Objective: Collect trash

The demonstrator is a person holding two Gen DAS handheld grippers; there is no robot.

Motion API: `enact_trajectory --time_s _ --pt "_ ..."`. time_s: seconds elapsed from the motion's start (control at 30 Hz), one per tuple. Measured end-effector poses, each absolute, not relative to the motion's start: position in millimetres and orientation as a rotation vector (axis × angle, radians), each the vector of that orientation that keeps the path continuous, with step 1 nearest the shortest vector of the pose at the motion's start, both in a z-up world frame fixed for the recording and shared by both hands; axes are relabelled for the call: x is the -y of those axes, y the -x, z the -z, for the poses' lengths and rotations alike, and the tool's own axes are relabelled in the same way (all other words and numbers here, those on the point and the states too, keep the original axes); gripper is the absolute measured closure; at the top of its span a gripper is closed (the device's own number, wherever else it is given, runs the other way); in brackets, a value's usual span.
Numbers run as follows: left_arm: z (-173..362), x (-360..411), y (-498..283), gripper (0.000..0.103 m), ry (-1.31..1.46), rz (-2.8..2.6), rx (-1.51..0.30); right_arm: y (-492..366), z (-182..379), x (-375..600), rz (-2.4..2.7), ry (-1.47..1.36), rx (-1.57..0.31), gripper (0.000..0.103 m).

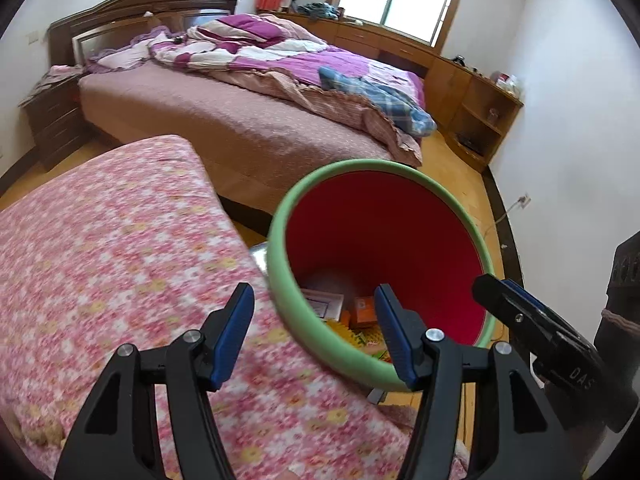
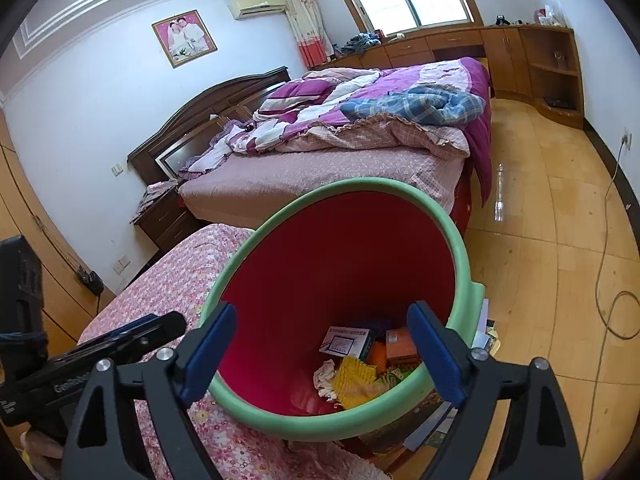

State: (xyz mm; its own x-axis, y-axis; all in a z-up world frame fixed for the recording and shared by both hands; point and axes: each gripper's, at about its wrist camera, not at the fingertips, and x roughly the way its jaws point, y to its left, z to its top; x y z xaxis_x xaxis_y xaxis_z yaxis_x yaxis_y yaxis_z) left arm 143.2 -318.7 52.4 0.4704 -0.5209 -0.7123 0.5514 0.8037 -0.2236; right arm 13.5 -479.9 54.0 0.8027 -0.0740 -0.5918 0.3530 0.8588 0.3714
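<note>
Looking along the left claw, the two blue pads stand wide apart with nothing between them; one pad hangs over the flowered bench and the other over the mouth of the bin. The bin, green-rimmed and red inside, sits just beside the edge of the bench, probably so that scraps can be dropped straight in from the cloth-covered top. Its opening faces up toward the camera, and in its bottom lie a small white box, an orange box and some yellow and green wrappers. At the right edge the right claw reaches in near the far rim; from this side it is not clear how far open it is. Behind stands the bed with a rumpled purple quilt.

From the right wrist view, the right claw is also wide open and empty, poised above the bin, a fair sign that it has nothing to carry just now. The trash shows better here: a printed box, an orange box, a crumpled tissue and a yellow spiky piece piled at the bottom. The bin looks smooth, rigid and roomy, mostly unfilled. The left claw appears low at the left over the bench.
</note>
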Motion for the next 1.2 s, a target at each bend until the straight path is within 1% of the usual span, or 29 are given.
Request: enact_trajectory --time_s 0.43,0.6,0.73,0.83,1.2 --pt "-71 251 -122 0.041 0.015 0.542 -0.839 -5 -85 426 0.158 -0.427 -0.584 0.013" --pt "-77 217 -109 0.041 0.037 0.482 -0.821 -4 -93 392 0.098 -0.402 -0.579 0.011" --pt "-80 191 -99 0.041 0.057 0.437 -0.811 -4 -96 363 0.050 -0.374 -0.584 0.010" --pt "-82 170 -91 0.041 0.068 0.404 -0.802 -3 -98 342 0.019 -0.358 -0.583 0.007" --pt "-78 93 -62 0.041 0.122 0.257 -0.779 7 -97 270 -0.065 -0.278 -0.585 0.006"
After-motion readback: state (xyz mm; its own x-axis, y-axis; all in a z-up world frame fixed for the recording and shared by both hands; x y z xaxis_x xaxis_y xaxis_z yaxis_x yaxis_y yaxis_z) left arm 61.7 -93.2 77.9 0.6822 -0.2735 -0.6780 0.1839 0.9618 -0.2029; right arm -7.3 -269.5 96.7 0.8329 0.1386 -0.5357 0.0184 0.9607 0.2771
